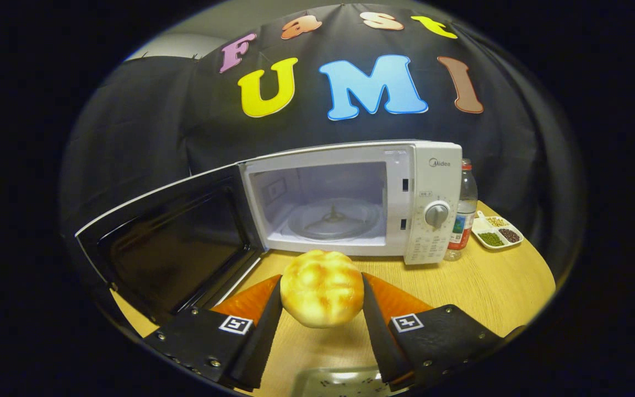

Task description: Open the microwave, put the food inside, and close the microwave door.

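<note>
Both fingers (322,309) press on a bun (322,288), held above the counter (477,286) just before the microwave (350,198); its door (171,245) hangs wide open, turntable (333,218) bare; beside it stand a bottle (465,212) and what looks like a divided dish (497,230).

The microwave (350,198) has a smooth, glossy plastic-looking casing; its open door (174,242) carries a dark, reflective pane. Inside sits a clear glass turntable (333,218). Under the microwave, the table (488,286) shows matt pale wood grain. In front of it, the bun (322,288) looks glazed, shiny.
</note>
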The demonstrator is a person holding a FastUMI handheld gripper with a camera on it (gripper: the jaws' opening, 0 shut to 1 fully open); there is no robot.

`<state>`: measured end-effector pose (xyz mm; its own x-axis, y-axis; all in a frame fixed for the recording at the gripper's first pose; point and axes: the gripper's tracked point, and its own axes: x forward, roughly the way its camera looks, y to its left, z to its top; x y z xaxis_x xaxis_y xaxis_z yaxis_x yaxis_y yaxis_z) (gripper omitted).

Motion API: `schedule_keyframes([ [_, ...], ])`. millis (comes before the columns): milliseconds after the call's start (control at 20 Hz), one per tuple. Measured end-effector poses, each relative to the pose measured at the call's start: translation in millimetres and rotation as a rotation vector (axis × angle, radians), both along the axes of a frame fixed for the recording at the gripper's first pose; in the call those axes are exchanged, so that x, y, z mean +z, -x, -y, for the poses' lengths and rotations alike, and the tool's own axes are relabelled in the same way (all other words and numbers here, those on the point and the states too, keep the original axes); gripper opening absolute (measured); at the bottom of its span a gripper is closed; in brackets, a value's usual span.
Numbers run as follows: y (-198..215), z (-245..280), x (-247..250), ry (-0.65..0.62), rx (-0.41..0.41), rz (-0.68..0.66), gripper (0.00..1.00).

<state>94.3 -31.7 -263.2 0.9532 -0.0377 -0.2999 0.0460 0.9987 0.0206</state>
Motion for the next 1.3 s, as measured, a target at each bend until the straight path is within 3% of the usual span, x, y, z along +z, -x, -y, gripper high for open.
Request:
schedule_keyframes([
  [200,-54.3,1.3,1.7,0.012,-0.045,0.022,0.77],
  [500,-117.5,12.9,-8.6,-0.085,-0.132,0.042,0.77],
  [750,-159.3,11.7,-14.0,-0.208,-0.182,0.095,0.76],
  [950,-192.3,10.6,-12.7,-0.207,-0.213,0.142,0.77],
  [1200,-214.9,0.9,-18.4,-0.412,-0.243,0.165,0.77],
  [1300,-220.5,-0.7,-20.7,-0.416,-0.262,0.177,0.77],
])
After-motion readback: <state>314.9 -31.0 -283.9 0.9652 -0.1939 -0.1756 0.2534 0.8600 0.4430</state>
